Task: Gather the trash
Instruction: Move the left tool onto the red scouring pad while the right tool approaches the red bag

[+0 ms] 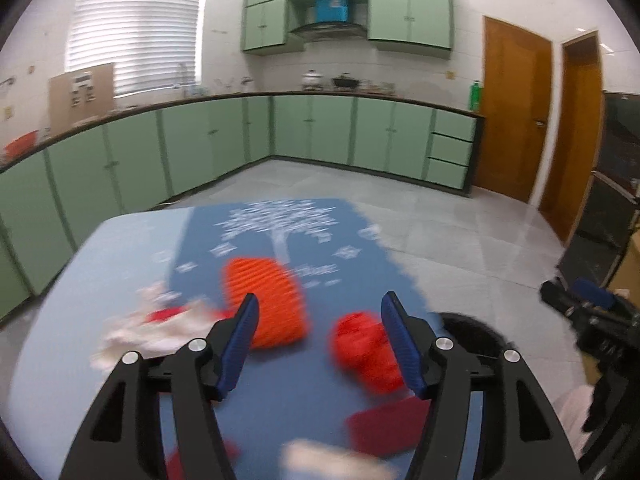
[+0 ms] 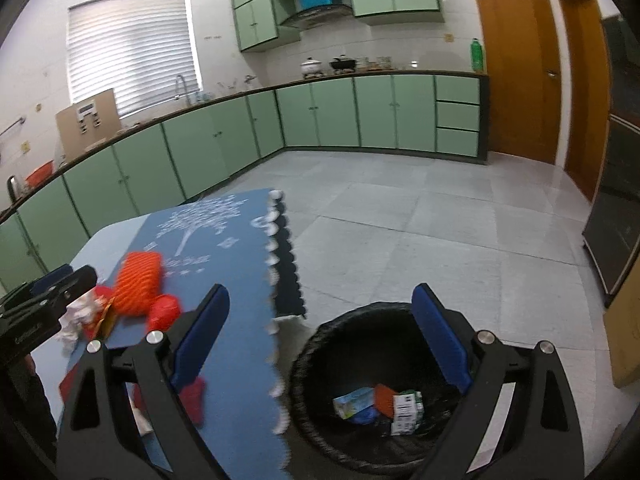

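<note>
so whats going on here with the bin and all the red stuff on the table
A person with a two-finger tool in each hand is clearing trash off a table with a blue cloth into a black-lined bin on the floor beside it. The right claw hangs open and empty over the bin, which already holds cartons and wrappers. The left claw is open and empty above the table, where an orange foam net, crumpled red pieces and white tissue still lie.
</note>
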`<state>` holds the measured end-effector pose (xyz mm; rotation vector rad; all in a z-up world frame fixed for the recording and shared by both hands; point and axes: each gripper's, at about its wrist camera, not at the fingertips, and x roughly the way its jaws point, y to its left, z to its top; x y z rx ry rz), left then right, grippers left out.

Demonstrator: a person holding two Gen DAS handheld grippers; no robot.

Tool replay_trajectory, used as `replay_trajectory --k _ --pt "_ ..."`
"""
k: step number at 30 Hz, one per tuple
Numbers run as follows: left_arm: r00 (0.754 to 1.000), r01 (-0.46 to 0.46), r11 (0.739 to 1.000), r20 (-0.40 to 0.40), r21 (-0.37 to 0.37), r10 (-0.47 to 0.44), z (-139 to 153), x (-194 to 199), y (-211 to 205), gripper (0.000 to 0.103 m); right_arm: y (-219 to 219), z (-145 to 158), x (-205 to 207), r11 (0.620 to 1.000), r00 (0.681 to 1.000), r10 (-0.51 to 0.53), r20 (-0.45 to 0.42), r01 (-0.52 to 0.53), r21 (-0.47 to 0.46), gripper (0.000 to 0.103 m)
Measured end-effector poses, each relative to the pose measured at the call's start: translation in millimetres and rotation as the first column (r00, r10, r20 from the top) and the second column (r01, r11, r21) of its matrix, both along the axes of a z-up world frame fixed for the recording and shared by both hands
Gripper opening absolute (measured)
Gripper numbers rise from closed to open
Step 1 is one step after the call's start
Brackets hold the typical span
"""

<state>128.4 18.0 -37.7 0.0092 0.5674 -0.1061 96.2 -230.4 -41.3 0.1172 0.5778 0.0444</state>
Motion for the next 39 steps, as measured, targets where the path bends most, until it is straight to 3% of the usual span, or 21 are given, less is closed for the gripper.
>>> replay_trajectory --k 6,17,26,39 --pt "0.994 -0.096 0.995 -0.043 0.025 0.097 -24 -25 52 0.062 39 -11 -9 0.999 0.999 0.047 -0.003 -0.047 0.011 0.090" --pt "0.976 -0.165 0.986 -0.141 0.002 0.163 -67 -48 93 0.062 92 -24 -19 0.989 0.990 0.143 -0.018 -0.143 -0.048 0.090" --pt "0.970 -0.140 0.990 -0.201 0.004 0.138 -89 -51 92 0.062 102 -35 -19 0.986 0.987 0.153 -0.041 -0.155 -0.056 0.090" --pt "0.964 -0.128 0.992 -0.234 0.006 0.126 -97 -52 88 0.071 101 -38 -15 0.986 0.987 0.153 -0.050 -0.156 -0.053 0.090"
